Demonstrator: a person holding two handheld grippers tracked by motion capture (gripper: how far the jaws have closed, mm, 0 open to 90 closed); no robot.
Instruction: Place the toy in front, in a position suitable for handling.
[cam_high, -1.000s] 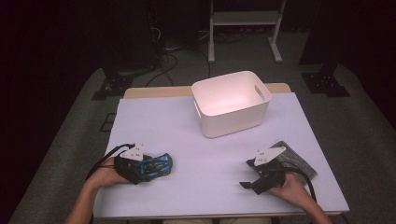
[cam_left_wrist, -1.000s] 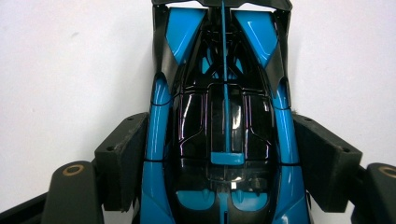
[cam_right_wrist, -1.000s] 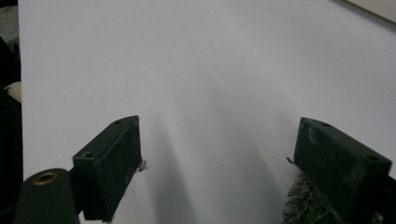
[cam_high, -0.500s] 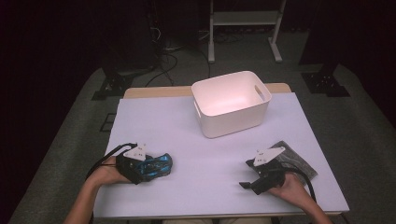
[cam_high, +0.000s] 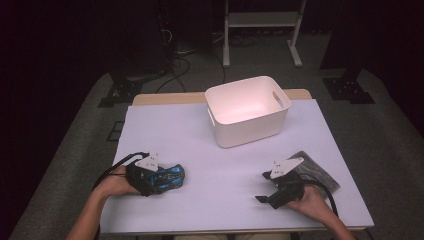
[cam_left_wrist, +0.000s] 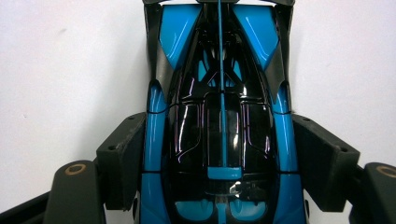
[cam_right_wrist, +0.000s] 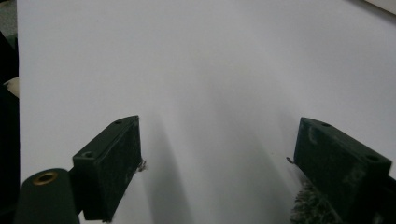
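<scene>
A blue and black toy car (cam_high: 170, 176) lies on the white table (cam_high: 175, 130) at the front left. My left gripper (cam_high: 159, 181) has its jaws around the car's body (cam_left_wrist: 219, 140). Its pads (cam_left_wrist: 122, 158) touch the blue sides on both flanks. The jaws have just been closing with the car between them. At the front right, my right gripper (cam_high: 265, 189) rests low over the table. It stands open with bare tabletop between the jaws in the right gripper view (cam_right_wrist: 219, 154).
A white plastic bin (cam_high: 247, 87) with handle slots stands at the back centre. A dark grey pouch (cam_high: 320, 172) lies under and behind my right hand, near the table's right edge. A metal stand and cables sit on the floor beyond the table.
</scene>
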